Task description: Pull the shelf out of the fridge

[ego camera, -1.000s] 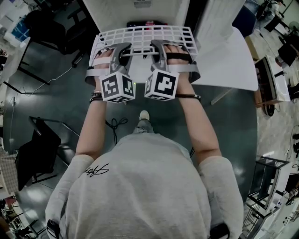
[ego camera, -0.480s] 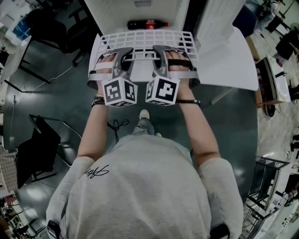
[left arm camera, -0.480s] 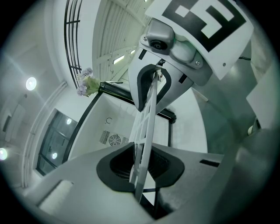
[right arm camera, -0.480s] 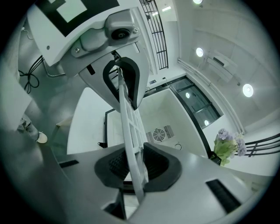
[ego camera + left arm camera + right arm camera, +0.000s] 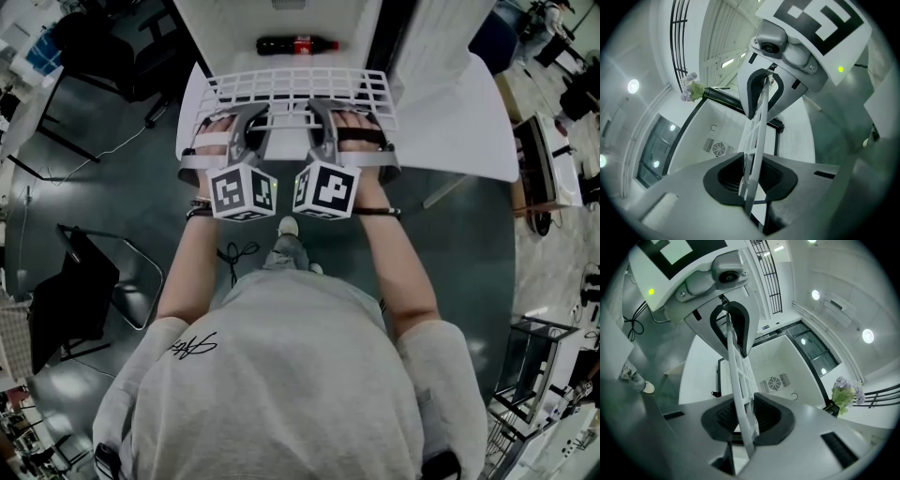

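The white wire shelf (image 5: 300,88) is held level in front of the open fridge (image 5: 281,19); whether its far edge still reaches inside is unclear. My left gripper (image 5: 251,116) is shut on its near edge left of centre. My right gripper (image 5: 319,112) is shut on the same edge right of centre. In the left gripper view the shelf (image 5: 757,133) runs edge-on between the dark pads of the left gripper (image 5: 751,177), with the right gripper (image 5: 761,91) clamped further along. The right gripper view shows the shelf (image 5: 739,380) pinched by the right gripper (image 5: 743,422).
A cola bottle (image 5: 296,44) lies on its side inside the fridge behind the shelf. The open white fridge door (image 5: 459,122) stands to the right. A dark chair (image 5: 80,295) is on the floor at left, a cable (image 5: 234,251) by the person's shoe (image 5: 289,228).
Both grippers have drawn the shelf out toward the person and slightly lower. The cola bottle, hidden behind the shelf's far edge a second ago, now shows in full.
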Motion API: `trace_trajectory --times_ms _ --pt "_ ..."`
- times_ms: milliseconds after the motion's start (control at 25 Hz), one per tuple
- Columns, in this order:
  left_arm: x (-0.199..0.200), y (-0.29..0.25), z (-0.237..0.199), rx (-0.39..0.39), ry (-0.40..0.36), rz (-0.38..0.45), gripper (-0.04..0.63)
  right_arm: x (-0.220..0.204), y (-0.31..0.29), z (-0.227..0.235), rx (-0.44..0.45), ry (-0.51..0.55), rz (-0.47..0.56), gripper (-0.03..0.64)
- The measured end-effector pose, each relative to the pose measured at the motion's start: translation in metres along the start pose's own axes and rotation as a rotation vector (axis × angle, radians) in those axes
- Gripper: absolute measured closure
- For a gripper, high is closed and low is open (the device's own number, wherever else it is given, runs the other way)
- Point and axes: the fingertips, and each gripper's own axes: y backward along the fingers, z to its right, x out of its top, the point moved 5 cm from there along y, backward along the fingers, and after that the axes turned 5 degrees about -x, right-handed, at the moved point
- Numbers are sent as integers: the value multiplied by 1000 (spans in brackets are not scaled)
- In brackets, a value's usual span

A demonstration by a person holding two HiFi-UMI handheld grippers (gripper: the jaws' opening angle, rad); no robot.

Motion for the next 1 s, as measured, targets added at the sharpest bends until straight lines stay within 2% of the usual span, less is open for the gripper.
trace_trajectory --times_ms 1000 --pt "0 1 21 -23 10 -20 540 -7 6 -19 33 -10 4 555"
